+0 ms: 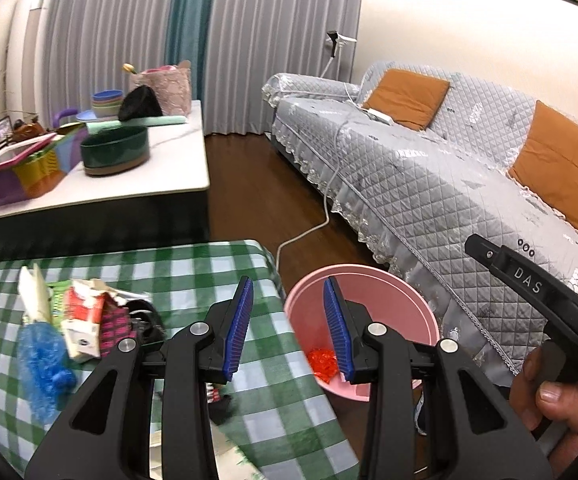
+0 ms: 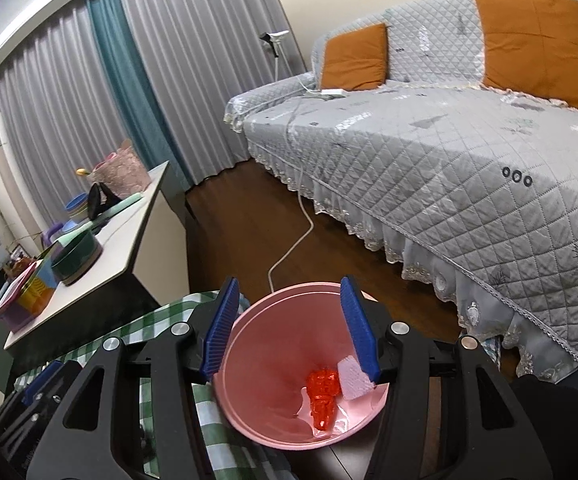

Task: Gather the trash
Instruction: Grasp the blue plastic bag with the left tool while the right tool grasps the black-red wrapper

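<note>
Both grippers wide open and empty, right gripper (image 2: pixel 287 330) over the pink bin (image 2: pixel 273 420), leftover wrapper pile (image 1: pixel 77 324) up-left of the nearer left gripper (image 1: pixel 289 328).

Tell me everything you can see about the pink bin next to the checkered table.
The pink bin is a round, smooth, plastic-looking bucket with an open top and walls tapering toward the bottom. It stands on the dark wood floor between the green checkered table and the sofa. Inside lie a crumpled red wrapper and a pale pink foam-like block. The right hand-held gripper hangs open above it, touching nothing.
</note>
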The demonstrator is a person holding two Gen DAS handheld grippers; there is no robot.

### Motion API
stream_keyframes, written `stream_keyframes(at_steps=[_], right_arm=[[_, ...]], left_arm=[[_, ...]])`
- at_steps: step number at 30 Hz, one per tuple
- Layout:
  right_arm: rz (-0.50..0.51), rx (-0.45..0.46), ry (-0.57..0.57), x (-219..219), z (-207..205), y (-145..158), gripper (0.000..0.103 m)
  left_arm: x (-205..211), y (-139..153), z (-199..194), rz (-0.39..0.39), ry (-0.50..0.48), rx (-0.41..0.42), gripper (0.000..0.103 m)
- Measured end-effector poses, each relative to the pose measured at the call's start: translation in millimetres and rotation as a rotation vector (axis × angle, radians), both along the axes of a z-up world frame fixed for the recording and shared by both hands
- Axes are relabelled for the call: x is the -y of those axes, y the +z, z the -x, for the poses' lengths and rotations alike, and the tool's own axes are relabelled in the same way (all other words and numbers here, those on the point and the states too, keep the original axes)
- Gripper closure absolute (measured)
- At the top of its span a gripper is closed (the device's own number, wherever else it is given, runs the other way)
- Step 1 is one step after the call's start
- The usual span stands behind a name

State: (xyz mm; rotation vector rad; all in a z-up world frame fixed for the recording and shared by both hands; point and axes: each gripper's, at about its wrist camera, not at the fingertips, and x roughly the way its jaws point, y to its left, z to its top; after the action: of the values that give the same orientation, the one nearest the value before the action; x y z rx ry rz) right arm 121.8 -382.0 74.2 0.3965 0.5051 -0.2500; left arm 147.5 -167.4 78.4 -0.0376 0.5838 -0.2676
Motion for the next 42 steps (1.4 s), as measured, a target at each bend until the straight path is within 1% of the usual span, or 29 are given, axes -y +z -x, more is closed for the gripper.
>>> stream_keyframes(at_steps=[8,11,16,20,22,25,28,34,37,42], right_arm=[[0.014,0.016,0.054,-23.9,6.1,9.6,0.05],[0.005,0.01,0.088,-37.7,4.2,8.9,0.054],[-0.02,0.006,0.168,-69.0,-1.5,7.5,0.061],[-0.028,-0.005,0.222,-91.6,-7.0,2.3,0.066],[-0.041,-0.017,0.247,-101.5,-10.9,-3.0,0.068],[-0.057,-0.038,0.279,-112.6,-16.0,-12.2,0.07],[-0.103,-0.075,0.311,-120.0,-21.9,-25.4,0.07],[-0.21,-0.187,0.397,-138.6,-37.4,-62.5,0.07],[-0.239,-0.229,0.425,-146.6,-42.6,-77.5,0.069],[-0.291,-0.312,0.475,-162.5,-52.2,-102.5,0.068]], left_arm=[[-39.7,11.9,17.4,0.016,0.066,0.019,0.066],[-55.4,13.0,23.1,0.024,0.095,0.024,0.066],[-93.5,9.7,33.5,0.037,0.161,0.025,0.066],[-134.5,0.9,37.0,0.035,0.253,0.026,0.066],[-152.7,-7.4,37.7,0.017,0.297,0.026,0.066],[-177.3,-27.6,39.4,-0.013,0.358,0.006,0.066],[-193.7,-45.2,40.6,-0.023,0.39,-0.02,0.066],[-200.6,-67.4,37.9,-0.04,0.404,-0.052,0.066],[-198.2,-73.1,36.8,-0.049,0.401,-0.064,0.066],[-202.9,-80.7,33.2,-0.042,0.411,-0.084,0.066]])
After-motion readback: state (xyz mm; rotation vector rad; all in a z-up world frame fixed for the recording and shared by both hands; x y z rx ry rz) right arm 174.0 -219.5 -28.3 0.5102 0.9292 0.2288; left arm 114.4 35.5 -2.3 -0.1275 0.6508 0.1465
